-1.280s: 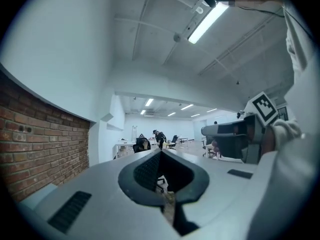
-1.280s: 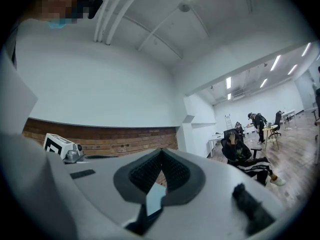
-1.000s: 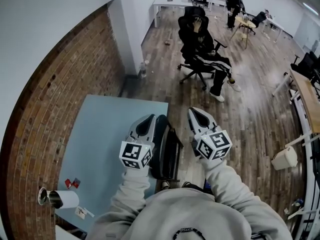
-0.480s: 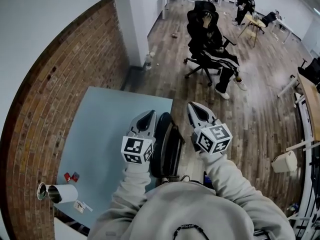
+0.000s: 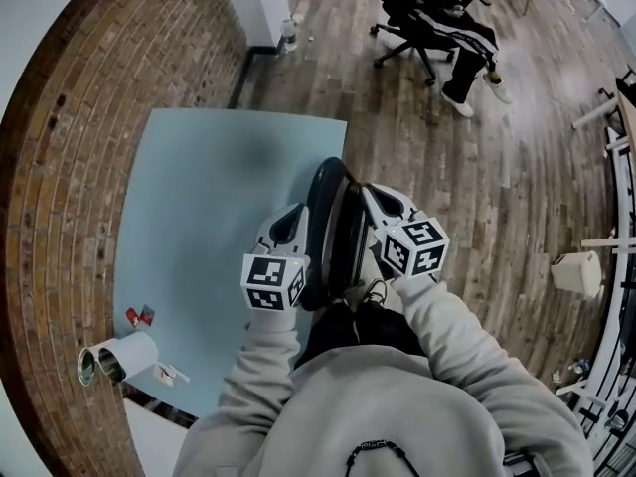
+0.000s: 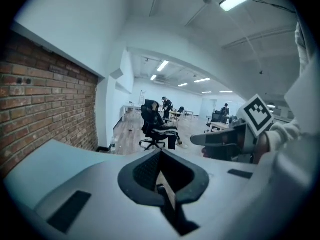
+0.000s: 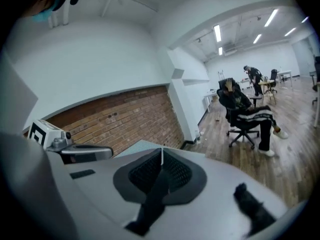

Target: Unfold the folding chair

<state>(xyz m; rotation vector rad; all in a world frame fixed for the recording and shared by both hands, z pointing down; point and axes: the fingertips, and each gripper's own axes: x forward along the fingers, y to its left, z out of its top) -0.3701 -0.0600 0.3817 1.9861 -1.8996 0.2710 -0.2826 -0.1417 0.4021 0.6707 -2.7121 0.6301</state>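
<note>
Brick wall (image 5: 89,117): far left of both claws. Light-blue table (image 5: 209,197): directly left of left gripper (image 5: 288,225). Seated person (image 5: 437,8): well ahead of right gripper (image 5: 383,202). Folding chair (image 5: 333,227): black, folded flat, on edge between two claws, just beside each. Left gripper: jaws fully together, nothing between. Right gripper: same, empty. Paper cup (image 5: 117,358): on its side, back-left of left gripper, well apart.

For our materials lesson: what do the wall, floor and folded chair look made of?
Wall: rough red brick, mortar joints showing. Floor: wood planks, slight sheen, visible seams and grain. Folded chair: black, smooth, probably plastic or vinyl padding; unclear.
</note>
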